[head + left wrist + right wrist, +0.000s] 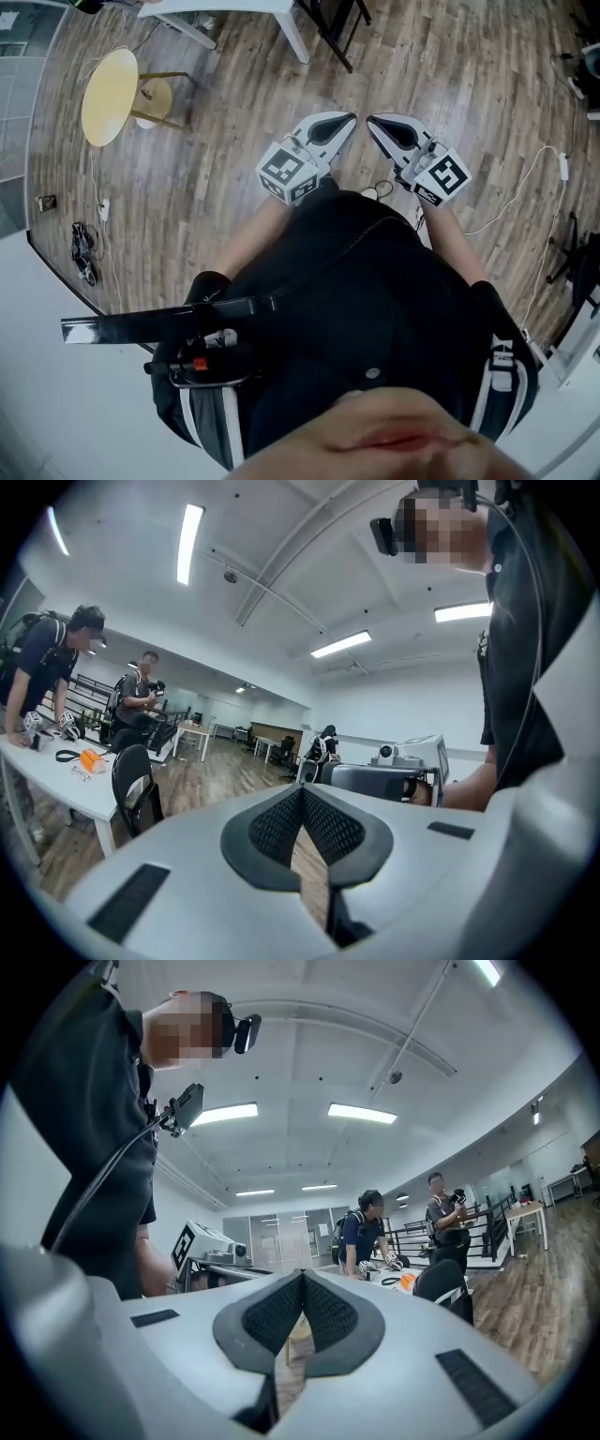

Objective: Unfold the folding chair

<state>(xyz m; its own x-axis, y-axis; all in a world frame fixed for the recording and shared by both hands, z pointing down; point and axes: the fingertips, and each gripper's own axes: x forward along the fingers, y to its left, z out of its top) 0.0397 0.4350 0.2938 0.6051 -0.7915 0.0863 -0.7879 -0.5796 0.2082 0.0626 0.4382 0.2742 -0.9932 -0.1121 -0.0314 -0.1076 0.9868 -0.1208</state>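
Note:
A yellow chair (111, 94) with rounded panels and a thin gold frame is on the wood floor at the far left of the head view, well away from both grippers. Whether it is folded I cannot tell. I hold both grippers level in front of my chest, tips close together. My left gripper (349, 120) is shut with nothing between its jaws, as its own view (302, 797) also shows. My right gripper (373, 122) is likewise shut and empty (302, 1281). Each gripper view catches the other gripper (408, 766) (202, 1246) beside my forearm.
A white table (246, 7) and black chair legs (337, 33) stand ahead of me. Cables (84, 253) lie on the floor at left, and a white cord (530, 183) at right. Several people stand by a long white table (56, 775) with a black chair (131, 785).

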